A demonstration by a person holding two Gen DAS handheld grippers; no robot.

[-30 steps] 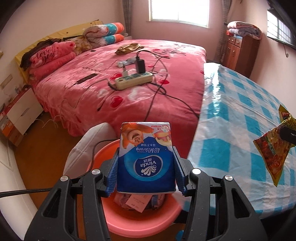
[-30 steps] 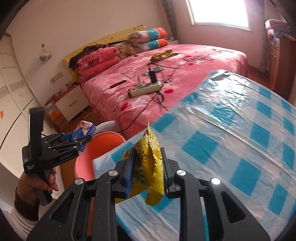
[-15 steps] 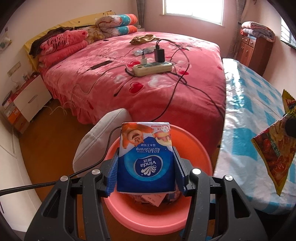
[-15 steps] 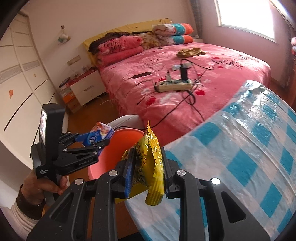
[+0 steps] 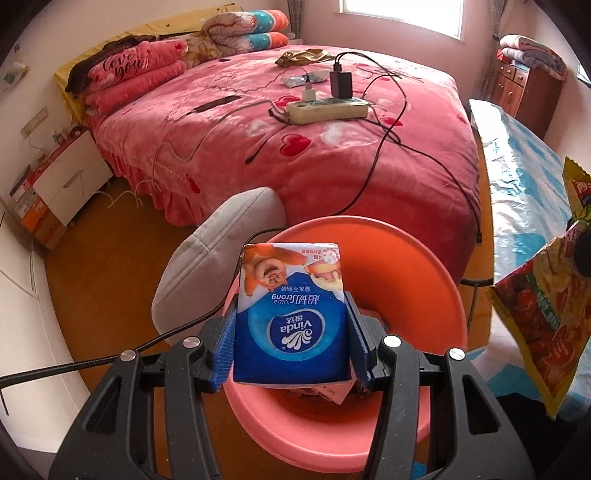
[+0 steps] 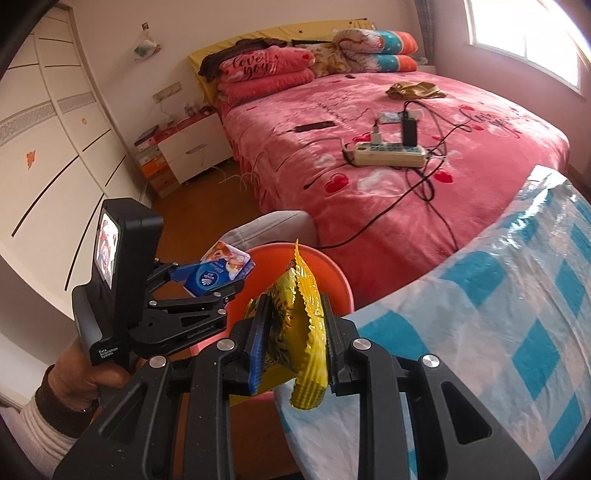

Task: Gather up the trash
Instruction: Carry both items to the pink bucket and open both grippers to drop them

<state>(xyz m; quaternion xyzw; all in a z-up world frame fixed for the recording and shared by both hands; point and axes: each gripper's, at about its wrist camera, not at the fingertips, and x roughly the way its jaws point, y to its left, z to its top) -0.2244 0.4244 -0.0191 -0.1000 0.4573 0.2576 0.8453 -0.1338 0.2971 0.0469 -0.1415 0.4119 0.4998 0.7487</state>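
While the tissue pack (image 5: pixel 291 314) sits clamped flat in the left gripper (image 5: pixel 291 332), directly above the orange basin (image 5: pixel 417 258), already holding some paper scraps, the right gripper (image 6: pixel 293 332) pinches a yellow snack wrapper (image 6: pixel 301 317) at the checked table (image 6: pixel 517 314) edge, farther off

Daylight from blown-out window (image 5: pixel 400 16); glare on plastic table cover (image 6: pixel 535 236); strong fisheye bending, dark vignette corners; focus sharp.
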